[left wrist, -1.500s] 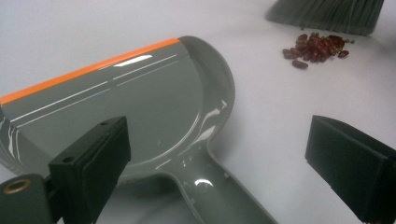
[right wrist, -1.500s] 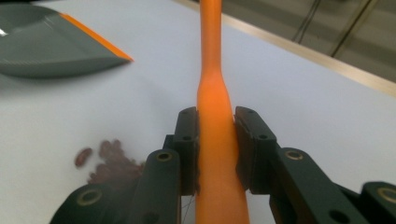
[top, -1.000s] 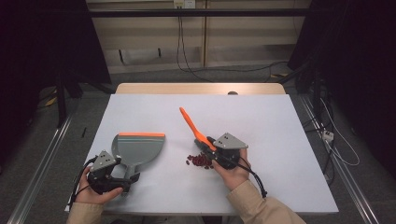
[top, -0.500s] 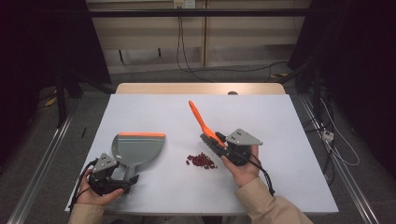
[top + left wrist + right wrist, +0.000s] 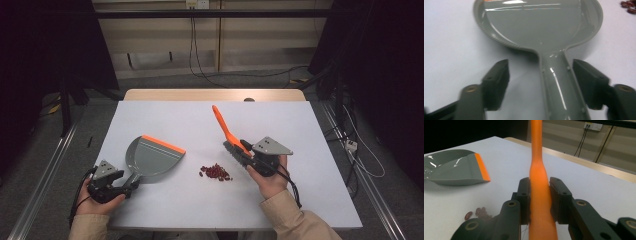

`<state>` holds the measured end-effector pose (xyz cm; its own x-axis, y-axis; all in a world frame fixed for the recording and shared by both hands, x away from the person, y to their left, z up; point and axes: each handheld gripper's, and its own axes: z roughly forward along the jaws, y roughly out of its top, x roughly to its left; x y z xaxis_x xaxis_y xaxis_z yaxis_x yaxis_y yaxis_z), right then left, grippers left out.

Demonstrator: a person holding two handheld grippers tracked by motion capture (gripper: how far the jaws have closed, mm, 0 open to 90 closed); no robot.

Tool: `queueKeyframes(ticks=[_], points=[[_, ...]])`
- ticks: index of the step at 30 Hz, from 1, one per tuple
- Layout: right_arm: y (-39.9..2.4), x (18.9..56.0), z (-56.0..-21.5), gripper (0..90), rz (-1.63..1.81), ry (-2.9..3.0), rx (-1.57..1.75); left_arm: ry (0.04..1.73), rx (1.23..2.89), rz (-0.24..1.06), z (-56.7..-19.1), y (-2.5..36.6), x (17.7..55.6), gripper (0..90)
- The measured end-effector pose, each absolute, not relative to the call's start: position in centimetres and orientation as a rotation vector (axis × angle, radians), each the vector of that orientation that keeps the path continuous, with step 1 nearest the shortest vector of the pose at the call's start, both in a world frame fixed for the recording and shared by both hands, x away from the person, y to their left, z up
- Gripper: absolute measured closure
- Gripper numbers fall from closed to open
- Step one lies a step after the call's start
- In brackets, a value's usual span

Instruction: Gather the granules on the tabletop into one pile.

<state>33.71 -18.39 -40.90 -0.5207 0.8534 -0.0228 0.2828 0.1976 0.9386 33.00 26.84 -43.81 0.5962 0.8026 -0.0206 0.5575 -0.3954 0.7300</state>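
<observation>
left gripper (image 5: 537, 82): jaws just closing around dustpan (image 5: 150, 156) handle, one not yet touching
right gripper (image 5: 539, 195): clamped on brush (image 5: 226, 131) handle
beans (image 5: 215, 172): between pan and brush, pan mouth faces away

1 dustpan (image 5: 150, 158), 1 brush (image 5: 227, 134), 1 bean pile (image 5: 215, 172), 2 grippers.

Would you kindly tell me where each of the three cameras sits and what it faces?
High view: above the person's table edge, looking forward and down; both forearms, left tongs and right tongs show.
Left gripper view: rides the left tongs, facing the grey dustpan; its jaws straddle the handle, just closing.
Right gripper view: rides the right tongs, clamped on the orange brush.
Shared: the dustpan and red beans.
</observation>
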Motion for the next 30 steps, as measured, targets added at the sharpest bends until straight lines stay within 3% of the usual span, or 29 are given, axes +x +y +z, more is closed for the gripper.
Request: queueKeyframes(ticks=[4,7,8,20,30], points=[[-18.9,33.7,-40.9,72.1,1.313,1.914,1.066,1.033,2.151,0.404,-44.1,26.2,34.0,41.9],[-19.2,33.7,-41.0,72.1,1.314,1.913,1.070,1.018,2.181,0.384,-44.3,26.0,34.4,60.2],[-19.2,33.7,-40.9,72.1,1.312,1.913,1.071,1.024,2.176,0.382,-44.3,26.1,34.5,62.0],[-19.6,33.7,-41.2,72.1,1.322,1.913,1.088,0.944,2.177,0.366,-42.4,27.2,33.6,63.1],[-19.5,33.7,-41.4,72.1,1.317,1.923,1.100,0.783,2.232,0.238,-41.3,26.7,31.9,63.1]])
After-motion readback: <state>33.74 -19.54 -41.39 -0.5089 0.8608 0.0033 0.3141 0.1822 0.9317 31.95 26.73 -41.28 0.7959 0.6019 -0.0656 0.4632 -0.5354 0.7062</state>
